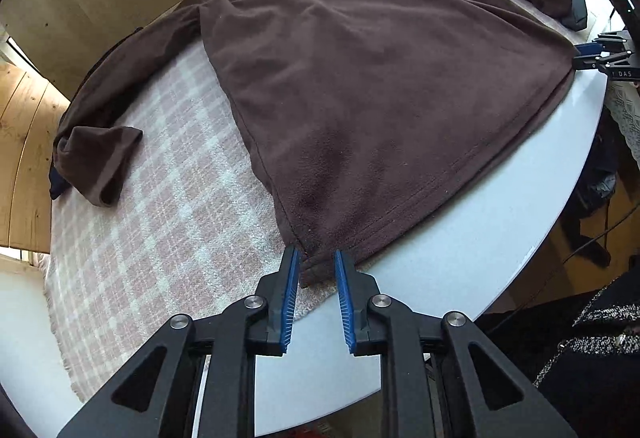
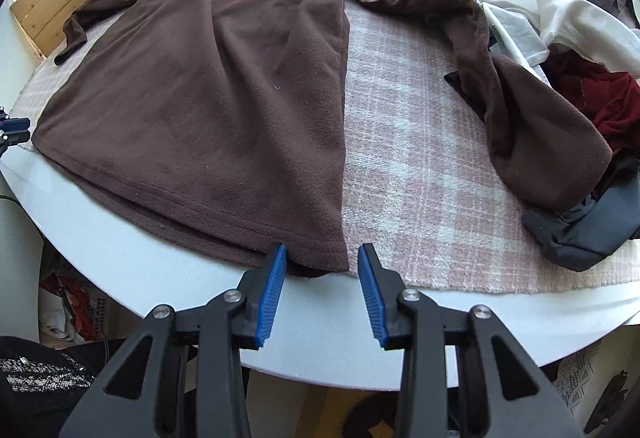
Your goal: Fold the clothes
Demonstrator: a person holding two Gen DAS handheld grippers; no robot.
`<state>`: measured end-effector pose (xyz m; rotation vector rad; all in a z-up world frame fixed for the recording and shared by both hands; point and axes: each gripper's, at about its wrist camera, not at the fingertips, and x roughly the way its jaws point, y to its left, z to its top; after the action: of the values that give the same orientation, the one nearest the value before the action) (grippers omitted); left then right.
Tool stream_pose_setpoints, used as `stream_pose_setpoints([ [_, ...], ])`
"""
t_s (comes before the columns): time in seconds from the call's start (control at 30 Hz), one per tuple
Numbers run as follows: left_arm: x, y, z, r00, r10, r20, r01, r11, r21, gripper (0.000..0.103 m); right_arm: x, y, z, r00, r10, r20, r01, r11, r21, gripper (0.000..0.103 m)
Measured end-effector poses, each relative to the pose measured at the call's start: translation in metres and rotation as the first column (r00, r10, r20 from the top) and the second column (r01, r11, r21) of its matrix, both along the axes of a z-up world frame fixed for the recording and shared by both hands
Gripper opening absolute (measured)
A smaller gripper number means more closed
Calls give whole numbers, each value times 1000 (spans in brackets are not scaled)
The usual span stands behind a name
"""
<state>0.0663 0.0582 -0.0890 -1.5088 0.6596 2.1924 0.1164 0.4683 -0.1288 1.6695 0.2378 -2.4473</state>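
Left gripper [image 1: 317, 258]: we point it steeply down, jaws slightly apart and opening, the hem corner of the dark brown fleece pullover [image 1: 360, 78] between them.
Right gripper [image 2: 322, 252]: jaws parted around the other hem corner.
Pullover: flat on the pink checked woven blanket [image 2: 420, 178].
Free room: at 3 o'clock of the right-wrist view, up to the pile of mixed clothes [image 2: 560, 38].

Wrist views close, steeply down, sharing fleece [image 1: 360, 86].

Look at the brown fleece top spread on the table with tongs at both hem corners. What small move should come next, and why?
Probably close both tongs on the hem. The brown top lies flat on the checked blanket; the left tongs and right tongs each straddle a hem corner, pads not yet pressing, so neither holds cloth to fold.
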Motion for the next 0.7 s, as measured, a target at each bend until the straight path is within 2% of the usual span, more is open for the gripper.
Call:
stream_pose_setpoints([
  [0.1, 3, -1, -6, 999, -31, 40, 32, 999, -8, 20, 1, 3, 1, 1000, -11, 9, 11, 999, -36, 37],
  [0.2, 3, -2, -11, 998, -6, 62, 5, 1000, 13, 28, -1, 6, 1, 999, -28, 15, 29, 997, -72, 37],
  [0.33, -12, 3, -20, 996, 42, 80, -44, 999, 29, 28, -5, 4, -1, 1000, -21, 22, 22, 998, -64, 37],
  [0.43, -16, 6, -21, 996, 33, 82, -37, 998, 41, 10, -6, 1, -3, 1000, -6, 30, 8, 998, -69, 37],
  [0.47, -16, 5, -19, 996, 32, 84, -37, 998, 54, 7, -5, 1, -3, 1000, -6, 30, 8, 997, -73, 37],
  [0.57, -18, -7, -5, 993, 71, 96, -85, 984, 154, 7, -2, 4, -2, 1000, -3, 24, 5, 995, -97, 37],
  [0.7, -17, -29, 20, 986, 123, 114, -152, 941, 301, 6, -3, 6, -5, 1000, -2, 21, 4, 995, -104, 37],
])
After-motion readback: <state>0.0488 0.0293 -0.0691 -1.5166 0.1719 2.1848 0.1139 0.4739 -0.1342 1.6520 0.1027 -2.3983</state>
